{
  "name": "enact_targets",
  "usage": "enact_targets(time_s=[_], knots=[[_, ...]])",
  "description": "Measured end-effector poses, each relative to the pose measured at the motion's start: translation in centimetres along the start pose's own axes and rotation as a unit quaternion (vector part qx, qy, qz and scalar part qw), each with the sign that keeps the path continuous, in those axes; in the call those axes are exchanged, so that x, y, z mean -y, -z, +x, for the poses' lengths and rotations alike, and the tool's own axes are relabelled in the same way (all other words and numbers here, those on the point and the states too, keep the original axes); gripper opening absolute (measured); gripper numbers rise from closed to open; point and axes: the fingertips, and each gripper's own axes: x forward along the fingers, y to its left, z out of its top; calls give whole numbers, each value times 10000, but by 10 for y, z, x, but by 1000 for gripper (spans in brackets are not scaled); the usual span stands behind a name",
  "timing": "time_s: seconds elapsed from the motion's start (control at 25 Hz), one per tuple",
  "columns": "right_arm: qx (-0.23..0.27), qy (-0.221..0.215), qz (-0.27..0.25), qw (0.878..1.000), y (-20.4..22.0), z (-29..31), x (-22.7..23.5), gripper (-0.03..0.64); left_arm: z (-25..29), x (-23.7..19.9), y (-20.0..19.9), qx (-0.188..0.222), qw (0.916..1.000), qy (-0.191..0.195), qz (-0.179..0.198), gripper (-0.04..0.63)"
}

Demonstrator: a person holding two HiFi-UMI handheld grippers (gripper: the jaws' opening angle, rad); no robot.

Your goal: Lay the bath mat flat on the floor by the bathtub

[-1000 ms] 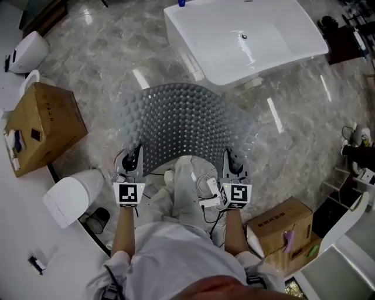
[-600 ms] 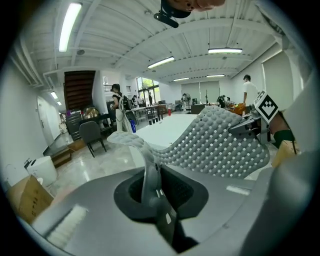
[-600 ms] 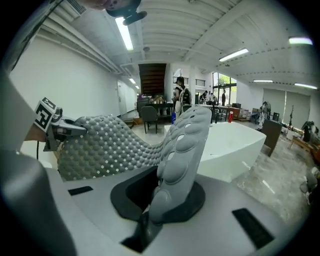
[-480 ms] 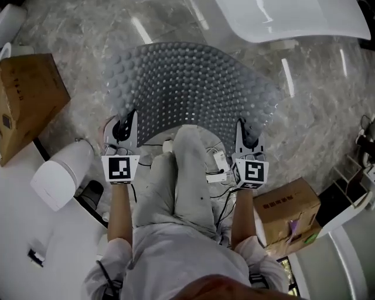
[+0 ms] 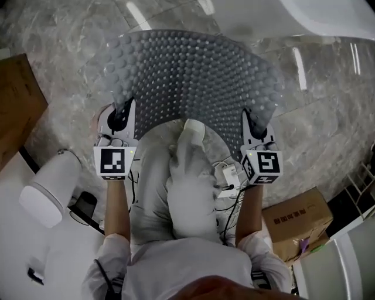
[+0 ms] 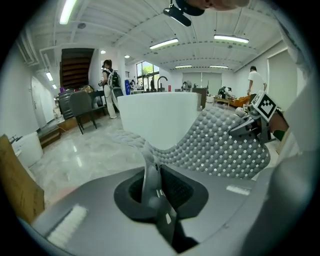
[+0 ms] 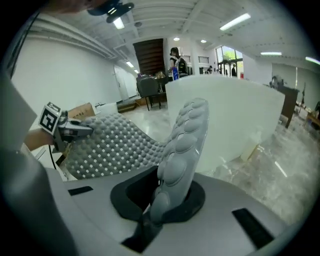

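The grey bubbled bath mat [image 5: 193,79] hangs in an arch between my two grippers, low over the marble floor. My left gripper [image 5: 122,120] is shut on the mat's near left corner [image 6: 148,165]. My right gripper [image 5: 255,124] is shut on the near right corner [image 7: 175,165]. The mat's far edge curves down toward the white bathtub [image 5: 334,14], which shows at the top right of the head view and stands close behind the mat [image 6: 225,145] in the left gripper view as a white wall [image 6: 155,120]. The bathtub [image 7: 235,115] fills the right gripper view's middle.
A brown cardboard box [image 5: 17,111] stands at the left, a second box [image 5: 293,220] at the lower right. A white bin-like object [image 5: 47,187] lies by my left arm. The person's light trousers [image 5: 184,181] sit between my arms. People stand far off in the room [image 6: 107,87].
Both grippers have sunk toward the floor with the mat held between them. The mat now looks larger and closer to the tub, and the head view has dropped and moved forward.
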Motion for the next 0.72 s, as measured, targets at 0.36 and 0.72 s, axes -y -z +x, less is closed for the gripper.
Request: enact_targets(time_s=[0.36, 0.72], knots=[[-363, 76, -253, 9990, 110, 106, 34, 20, 107, 17, 104, -318, 9987, 377, 98, 12], [-667, 124, -458, 9966, 148, 159, 25, 20, 157, 44, 159, -738, 9954, 540, 302, 12]])
